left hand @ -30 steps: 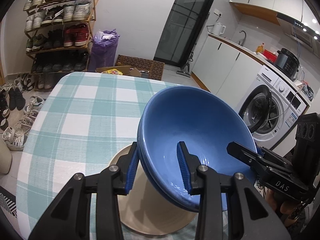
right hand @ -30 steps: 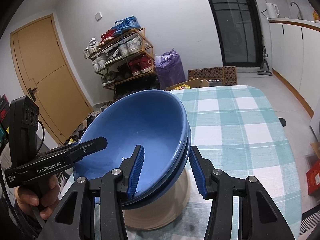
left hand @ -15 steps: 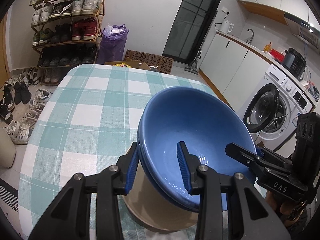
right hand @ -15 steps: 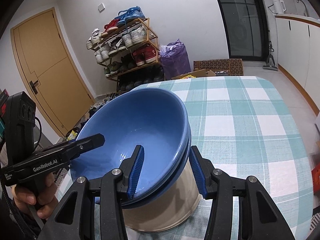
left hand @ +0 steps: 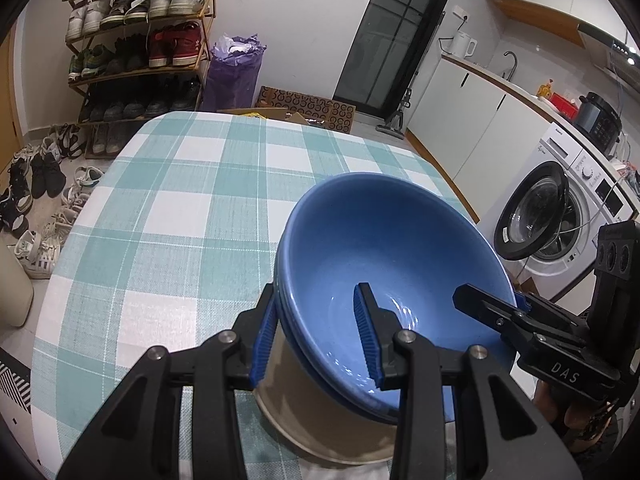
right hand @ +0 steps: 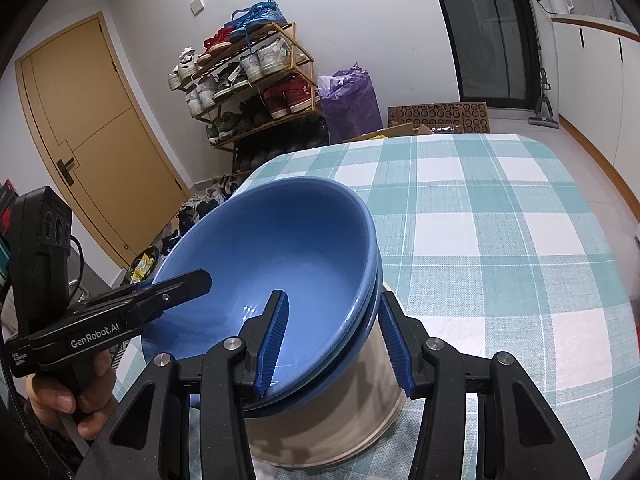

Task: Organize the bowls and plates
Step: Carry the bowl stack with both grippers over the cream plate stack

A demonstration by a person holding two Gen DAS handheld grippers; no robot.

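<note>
I am holding the stack of blue bowls (left hand: 384,264) with both claws at once. My left claw (left hand: 316,336) is clenched across the rim on its near side, one pad inside and one outside; my right claw (right hand: 332,340) is clenched the same way on the opposite rim. Over the last second the stack is sinking toward the cream plates (right hand: 320,412) at the near edge of the worktop (left hand: 168,208), and more of the checked cloth is showing beyond the bowls. The bowls are tilting slightly, and I cannot tell whether their base is already touching the plates. I judge the stacking step is nearly done: what remains is levelling the bowls, seating them, and only then loosening both grips.
</note>
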